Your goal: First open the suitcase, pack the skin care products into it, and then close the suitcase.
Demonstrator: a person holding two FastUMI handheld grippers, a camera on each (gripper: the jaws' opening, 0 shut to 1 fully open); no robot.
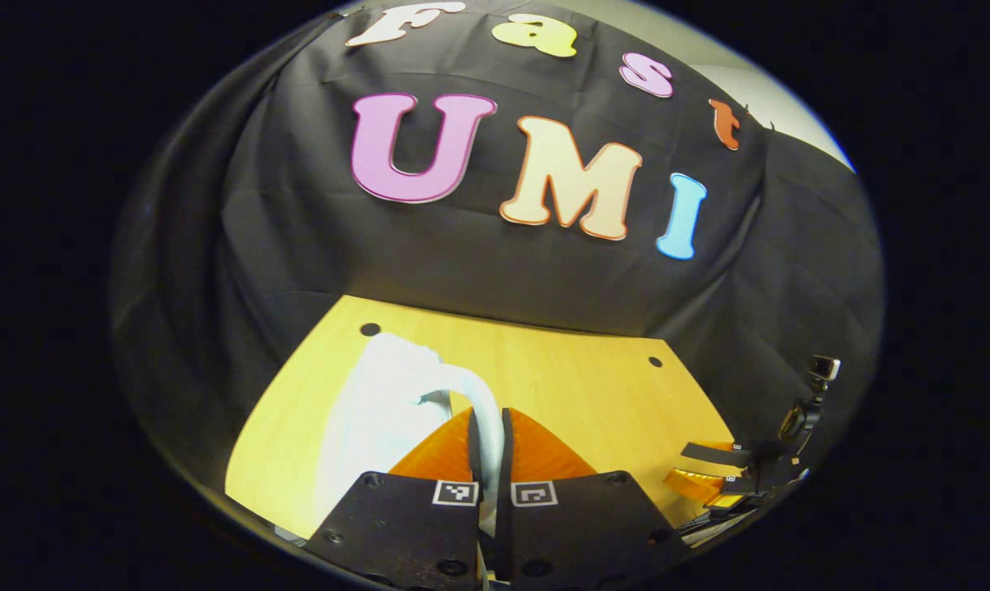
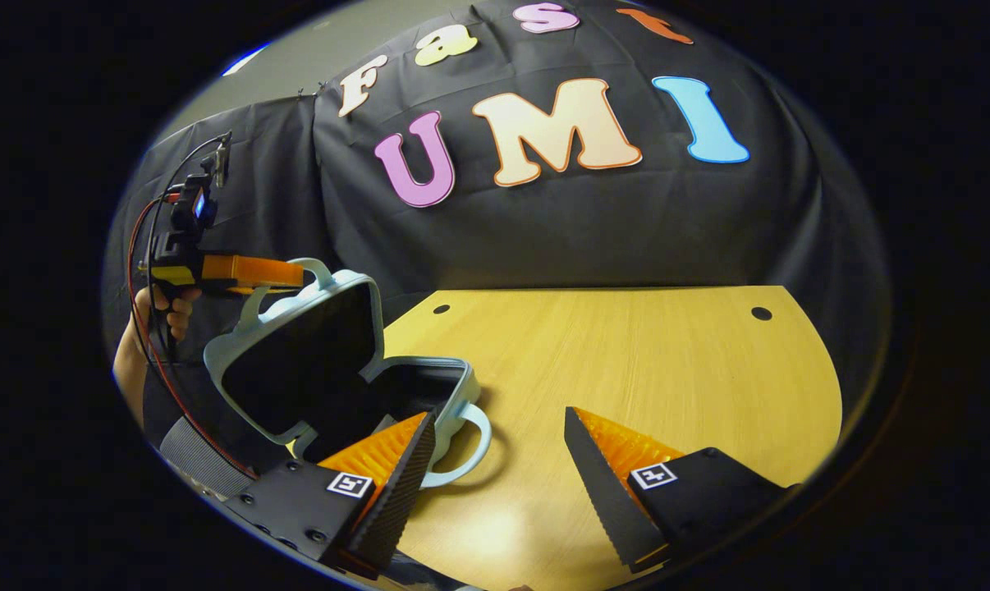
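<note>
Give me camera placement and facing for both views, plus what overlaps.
Left gripper view: rides the left gripper, faces the booth wall across the table; its fingers pinch the suitcase handle.
Right gripper view: rides the right gripper, faces the table and the open suitcase; its fingers are spread, and a hand holds the left gripper at the lid's handle.
Shared: suitcase, table, wall, each other's gripper.

left gripper: fingers pinched together, raised | right gripper: fingers spread apart
</note>
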